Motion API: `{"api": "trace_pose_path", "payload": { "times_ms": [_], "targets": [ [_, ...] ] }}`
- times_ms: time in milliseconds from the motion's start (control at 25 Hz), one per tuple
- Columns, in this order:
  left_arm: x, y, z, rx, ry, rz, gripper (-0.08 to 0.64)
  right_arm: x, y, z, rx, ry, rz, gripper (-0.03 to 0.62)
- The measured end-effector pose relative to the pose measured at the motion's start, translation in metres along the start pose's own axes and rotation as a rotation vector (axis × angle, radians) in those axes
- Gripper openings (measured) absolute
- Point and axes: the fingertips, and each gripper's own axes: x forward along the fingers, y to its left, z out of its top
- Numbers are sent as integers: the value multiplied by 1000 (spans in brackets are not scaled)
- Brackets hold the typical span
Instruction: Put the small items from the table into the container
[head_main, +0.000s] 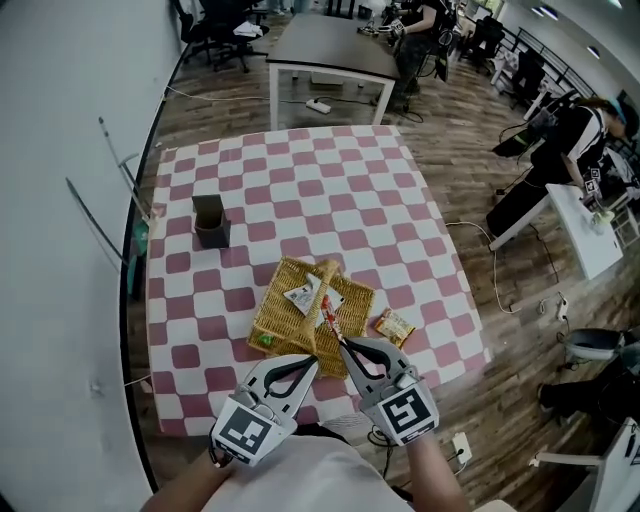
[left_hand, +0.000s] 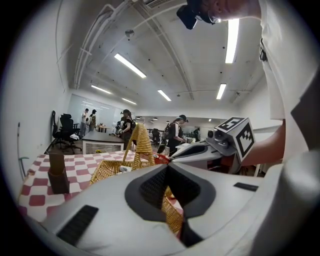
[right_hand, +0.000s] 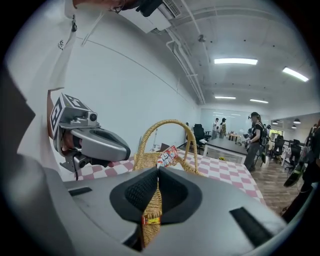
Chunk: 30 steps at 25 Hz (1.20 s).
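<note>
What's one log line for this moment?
right gripper: shut on red packet, over basket | left gripper: shut, empty | table: orange packet beside basket

Dark brown box (head_main: 210, 220) upright, far left ahead of me. Beyond it, a grey table (head_main: 330, 45) on the wooden floor (head_main: 470, 130), with a white power strip (head_main: 318, 105) underneath. Black office chairs (head_main: 215, 25) by the white wall (head_main: 60, 150). One person (head_main: 415, 40) stands at the grey table. Another person (head_main: 570, 140) is beside a white desk (head_main: 585, 235), far right. Ceiling strip lights (right_hand: 235, 61) are on.

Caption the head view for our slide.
Right claw holds a red packet at the basket; a second packet lies beside it on the checked table.
</note>
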Motion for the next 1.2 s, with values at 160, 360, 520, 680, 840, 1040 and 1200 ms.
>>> {"api": "trace_pose_path", "payload": {
  "times_ms": [160, 360, 520, 680, 840, 1040, 1200],
  "targets": [
    [-4, 6, 2, -10, -4, 38, -9, 9, 4, 3, -66, -2, 73, 23],
    [-10, 12, 0, -14, -8, 88, -9, 22, 9, 4, -148, 30, 149, 23],
    [-13, 15, -2, -25, -9, 117, -9, 30, 13, 4, -224, 39, 202, 23],
    [-14, 17, 0, -27, -8, 142, -9, 38, 13, 0, -313, 67, 249, 23],
    [-14, 18, -2, -5, -13, 158, -9, 43, 16, -7, -397, 101, 297, 23],
    [-17, 19, -3, -26, -6, 177, -9, 51, 23, -16, -488, 140, 334, 23],
    [-17, 18, -1, -29, -1, 179, -9, 54, 23, -19, -516, 156, 337, 23]
  ]
}}
